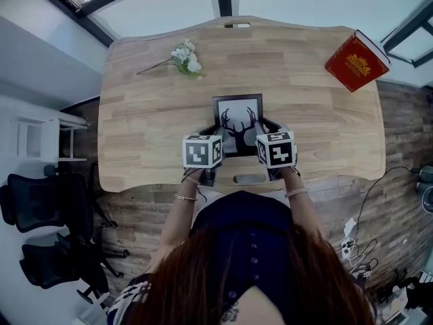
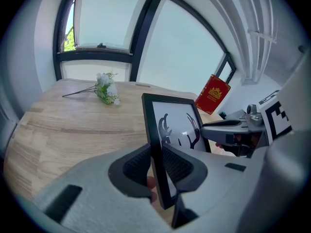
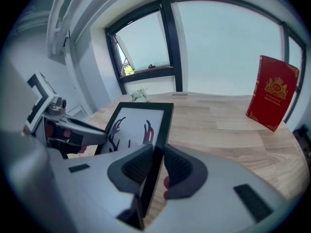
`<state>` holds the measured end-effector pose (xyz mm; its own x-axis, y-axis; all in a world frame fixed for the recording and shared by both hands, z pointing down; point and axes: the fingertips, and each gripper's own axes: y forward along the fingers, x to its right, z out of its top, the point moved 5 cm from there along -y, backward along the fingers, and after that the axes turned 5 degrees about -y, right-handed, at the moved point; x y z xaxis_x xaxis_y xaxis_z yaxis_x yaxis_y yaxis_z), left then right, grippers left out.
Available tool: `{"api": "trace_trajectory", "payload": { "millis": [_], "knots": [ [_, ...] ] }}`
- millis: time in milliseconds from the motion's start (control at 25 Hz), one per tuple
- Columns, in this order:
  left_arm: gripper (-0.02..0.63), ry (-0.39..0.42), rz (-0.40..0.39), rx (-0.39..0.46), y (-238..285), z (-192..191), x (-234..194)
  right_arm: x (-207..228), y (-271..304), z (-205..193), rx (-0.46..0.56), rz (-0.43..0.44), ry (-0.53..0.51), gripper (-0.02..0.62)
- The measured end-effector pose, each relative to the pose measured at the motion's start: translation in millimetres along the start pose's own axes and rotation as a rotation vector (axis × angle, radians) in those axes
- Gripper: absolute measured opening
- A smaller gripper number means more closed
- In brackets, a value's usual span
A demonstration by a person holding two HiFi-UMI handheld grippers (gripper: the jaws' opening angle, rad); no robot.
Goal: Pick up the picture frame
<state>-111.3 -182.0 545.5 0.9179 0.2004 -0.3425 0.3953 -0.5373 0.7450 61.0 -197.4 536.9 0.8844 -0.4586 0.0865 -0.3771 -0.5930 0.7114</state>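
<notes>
The picture frame point(image 1: 237, 117) is black with a dark antler print on white. It is held tilted over the near middle of the wooden table point(image 1: 149, 114). My left gripper point(image 1: 209, 130) is shut on its left edge, and in the left gripper view the pads press both faces of the picture frame point(image 2: 175, 125) at the left gripper point(image 2: 156, 161). My right gripper point(image 1: 269, 124) is shut on the right edge, and the right gripper view shows the picture frame point(image 3: 136, 123) pinched in the right gripper point(image 3: 156, 164). The marker cubes hide the frame's lower edge in the head view.
A red book point(image 1: 356, 61) stands at the table's far right corner. A sprig of white flowers point(image 1: 184, 56) lies at the far left. Dark office chairs point(image 1: 47, 215) stand on the floor to the left, and cables point(image 1: 355, 249) lie on the floor to the right.
</notes>
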Motion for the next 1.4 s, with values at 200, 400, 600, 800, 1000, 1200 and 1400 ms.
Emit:
{"api": "trace_trajectory", "payload": {
  "millis": [200,400,600,800,1000,1200,1400],
  "knots": [
    [0.087,0.025,-0.002,0.031,-11.2,9.9,5.8,-0.6,-11.8,10.4,0.033,-0.009,0.008,0.077],
    [0.087,0.055,0.000,0.079,-26.0,21.3,11.5,-3.0,-25.5,22.6,0.076,-0.018,0.016,0.077],
    [0.087,0.083,-0.006,0.129,-41.9,35.1,19.5,-4.0,-42.0,38.3,0.120,-0.036,0.011,0.075],
    [0.087,0.104,-0.010,0.173,-57.4,46.0,26.5,-6.7,-58.0,52.6,0.157,-0.051,-0.007,0.075],
    [0.087,0.114,-0.011,0.207,-73.0,53.0,31.3,-10.5,-70.7,63.3,0.185,-0.051,-0.016,0.075],
    [0.087,0.123,-0.010,0.233,-85.9,55.8,34.7,-15.7,-82.4,69.5,0.204,-0.053,-0.028,0.075],
    [0.087,0.137,-0.013,0.261,-98.0,61.1,40.0,-18.3,-94.8,77.3,0.230,-0.061,-0.037,0.075]
  ]
}}
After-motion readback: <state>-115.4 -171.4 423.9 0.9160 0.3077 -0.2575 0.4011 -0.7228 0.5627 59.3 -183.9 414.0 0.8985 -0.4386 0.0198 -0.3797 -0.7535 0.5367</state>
